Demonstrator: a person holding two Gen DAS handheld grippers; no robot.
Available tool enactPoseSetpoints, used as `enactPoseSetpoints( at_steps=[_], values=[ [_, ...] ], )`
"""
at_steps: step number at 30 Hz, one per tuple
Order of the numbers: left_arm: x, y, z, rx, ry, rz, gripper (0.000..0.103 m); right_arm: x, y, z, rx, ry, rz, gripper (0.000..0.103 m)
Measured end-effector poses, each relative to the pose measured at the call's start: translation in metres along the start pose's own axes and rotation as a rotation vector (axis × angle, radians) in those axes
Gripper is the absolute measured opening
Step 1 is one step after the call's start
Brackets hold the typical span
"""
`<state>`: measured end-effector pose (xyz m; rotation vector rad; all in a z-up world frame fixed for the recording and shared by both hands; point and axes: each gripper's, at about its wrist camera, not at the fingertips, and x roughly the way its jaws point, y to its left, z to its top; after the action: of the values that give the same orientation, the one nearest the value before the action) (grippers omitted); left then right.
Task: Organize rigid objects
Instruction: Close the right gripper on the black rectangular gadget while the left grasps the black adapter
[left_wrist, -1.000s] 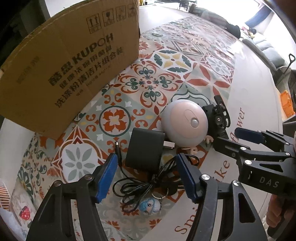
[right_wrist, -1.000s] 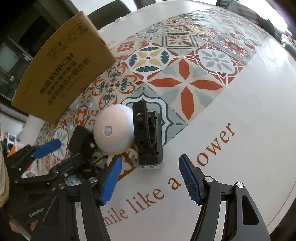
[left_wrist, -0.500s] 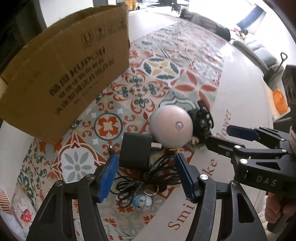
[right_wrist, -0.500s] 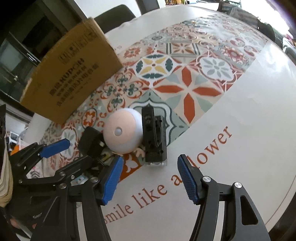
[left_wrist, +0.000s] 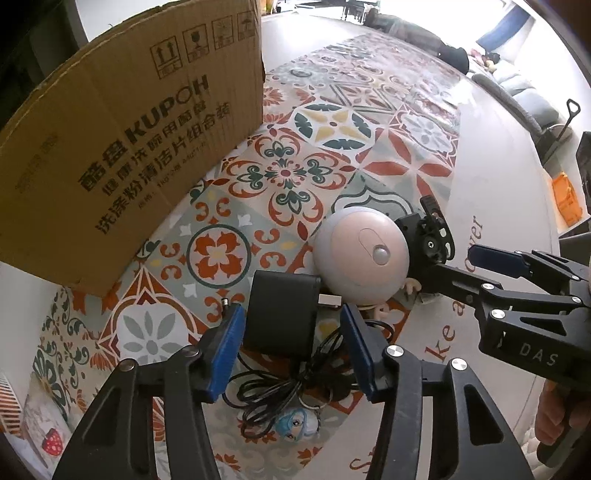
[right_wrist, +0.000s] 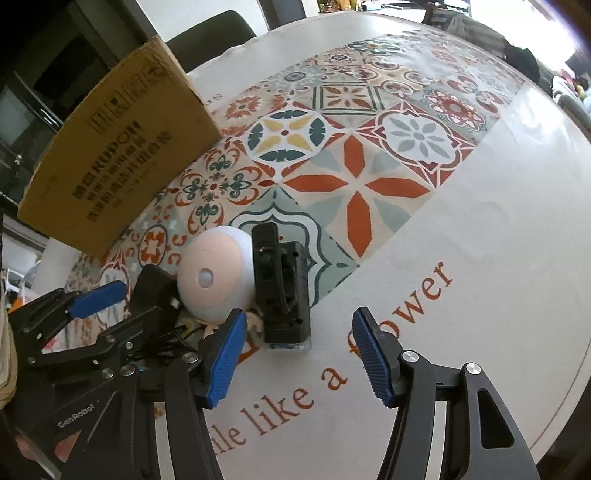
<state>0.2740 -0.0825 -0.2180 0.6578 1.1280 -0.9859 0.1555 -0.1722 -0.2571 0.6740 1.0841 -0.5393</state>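
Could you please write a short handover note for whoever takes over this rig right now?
Left gripper: open, holding nothing, its fingers either side of the black power adapter.
Right gripper: open, holding nothing, just short of the black clip-like device.
Items lie clustered on the patterned tablecloth: adapter with its tangled cable, the round pink-and-white gadget beside it, the black device to its right, and an anime-face keychain nearest the left gripper.
The KUPOH cardboard box stands behind them.
Done: nothing visibly sorted yet.
Left: all items, probably into the box.
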Motion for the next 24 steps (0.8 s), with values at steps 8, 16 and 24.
enactPoseSetpoints(
  at_steps=[8, 16, 24],
  values=[
    [0.012, 0.006, 0.001, -0.018, 0.054, 0.004, 0.045, 0.01, 0.001, 0.002, -0.007, 0.019, 0.012, 0.055],
    [0.022, 0.008, 0.002, -0.062, 0.059, -0.015, 0.044, 0.018, -0.001, 0.003, -0.005, 0.03, 0.021, 0.051],
    [0.03, 0.01, 0.002, -0.112, 0.062, -0.032, 0.044, 0.022, -0.005, 0.01, 0.008, 0.028, 0.023, 0.044]
  ],
)
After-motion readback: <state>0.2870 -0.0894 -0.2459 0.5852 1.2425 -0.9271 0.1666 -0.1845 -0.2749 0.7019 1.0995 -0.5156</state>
